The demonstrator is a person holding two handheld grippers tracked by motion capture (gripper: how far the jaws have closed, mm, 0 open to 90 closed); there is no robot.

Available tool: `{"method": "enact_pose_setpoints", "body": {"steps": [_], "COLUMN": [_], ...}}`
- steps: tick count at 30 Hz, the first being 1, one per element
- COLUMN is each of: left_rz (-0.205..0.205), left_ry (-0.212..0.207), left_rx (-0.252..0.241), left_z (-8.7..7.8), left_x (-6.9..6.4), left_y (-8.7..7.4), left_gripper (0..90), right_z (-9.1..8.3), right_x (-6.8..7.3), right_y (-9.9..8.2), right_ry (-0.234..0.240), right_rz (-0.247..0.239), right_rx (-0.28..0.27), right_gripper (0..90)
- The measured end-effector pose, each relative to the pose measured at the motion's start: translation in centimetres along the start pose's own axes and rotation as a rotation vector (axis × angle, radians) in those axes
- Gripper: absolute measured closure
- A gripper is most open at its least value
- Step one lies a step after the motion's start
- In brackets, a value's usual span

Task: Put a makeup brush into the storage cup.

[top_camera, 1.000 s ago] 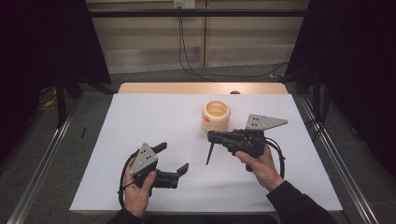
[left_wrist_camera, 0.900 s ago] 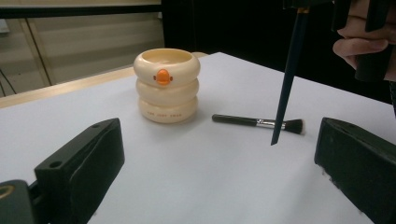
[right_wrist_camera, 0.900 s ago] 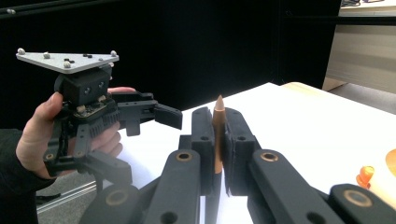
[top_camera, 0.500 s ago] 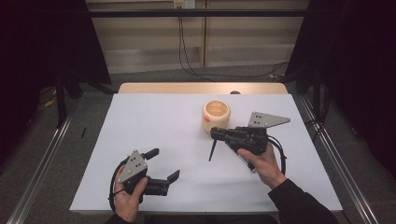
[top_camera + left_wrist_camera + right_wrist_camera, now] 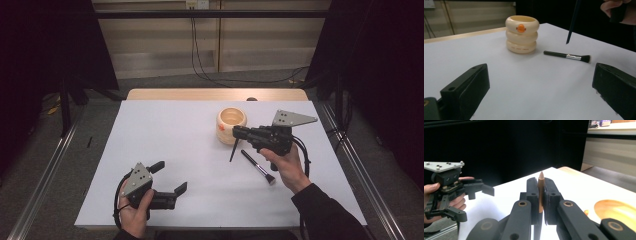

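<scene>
**Brush in the air, cup within reach**

While the left gripper [image 5: 169, 177] has drawn back toward the near-left part of the table [image 5: 165, 135] and now rests low with its jaws spread and nothing between them, the right gripper [image 5: 236, 133] has climbed and edged closer to the cream holder [image 5: 232, 125]. A second ago the right hand sat a little nearer the person; now the jaws end just beside the holder's rim.

That right gripper is pressed together on a thin brush [image 5: 233, 150]. In the right gripper view its brown, pointed tip [image 5: 541, 192] stands up between the pads, and in the high view the dark shaft hangs down under the jaws, clear of the table. The left gripper view shows the same shaft [image 5: 573, 21] dangling above the white surface, to the right of the holder [image 5: 522, 34].

A second brush [image 5: 258, 167] with a silver collar lies flat on the table, near the holder and under the right hand, not touched by either gripper.

My reading: the lift is done and the carry to the holder is nearly finished. What remains is to bring the hanging end over the opening and lower it in, and the shaft hangs slightly tilted, so it could catch the rim. The lying brush would come after.
</scene>
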State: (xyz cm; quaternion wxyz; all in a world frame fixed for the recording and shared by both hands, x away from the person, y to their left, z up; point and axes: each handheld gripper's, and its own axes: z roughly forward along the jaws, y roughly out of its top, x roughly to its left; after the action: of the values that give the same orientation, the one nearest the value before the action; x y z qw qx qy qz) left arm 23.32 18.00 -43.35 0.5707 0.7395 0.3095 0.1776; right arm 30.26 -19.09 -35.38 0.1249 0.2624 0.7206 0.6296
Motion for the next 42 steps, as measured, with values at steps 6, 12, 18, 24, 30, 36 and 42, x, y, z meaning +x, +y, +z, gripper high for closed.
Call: {"method": "enact_pose_setpoints", "body": {"steps": [6,12,18,24,30,36,42], "left_rz": [0.021,0.021,0.026,0.038,0.026,0.022,0.031], "left_ry": [0.006,0.012,0.008,0.000,0.004,0.007,0.007], "left_rx": [0.000,-0.016,-0.011,0.005,0.009,0.004,0.010], "left_z": [-0.3,-0.3,-0.3,-0.3,-0.3,-0.4,-0.5], "left_x": [-0.3,-0.5,-0.5,-0.3,0.2,0.4,0.6], "left_y": [-0.1,0.0,-0.1,0.0,-0.1,0.0,-0.1], "left_gripper": [1.3,1.0,0.8,0.8,0.9,1.1,1.0], "right_z": [0.1,0.3,0.4,0.9,1.1,1.4,1.9], "right_x": [-0.8,-1.1,-1.9,-3.1,-4.0,-4.5,-5.3], "right_y": [0.7,1.6,2.9,3.8,3.7,3.6,4.3], "right_ry": [-0.043,-0.051,-0.085,-0.119,-0.149,-0.173,-0.186], "right_rz": [-0.001,-0.016,-0.030,-0.037,-0.023,-0.023,-0.037], "right_rx": [-0.032,-0.048,-0.043,-0.037,-0.032,-0.067,-0.058], "right_gripper": [85.0,85.0,85.0,85.0,85.0,85.0,85.0]}}
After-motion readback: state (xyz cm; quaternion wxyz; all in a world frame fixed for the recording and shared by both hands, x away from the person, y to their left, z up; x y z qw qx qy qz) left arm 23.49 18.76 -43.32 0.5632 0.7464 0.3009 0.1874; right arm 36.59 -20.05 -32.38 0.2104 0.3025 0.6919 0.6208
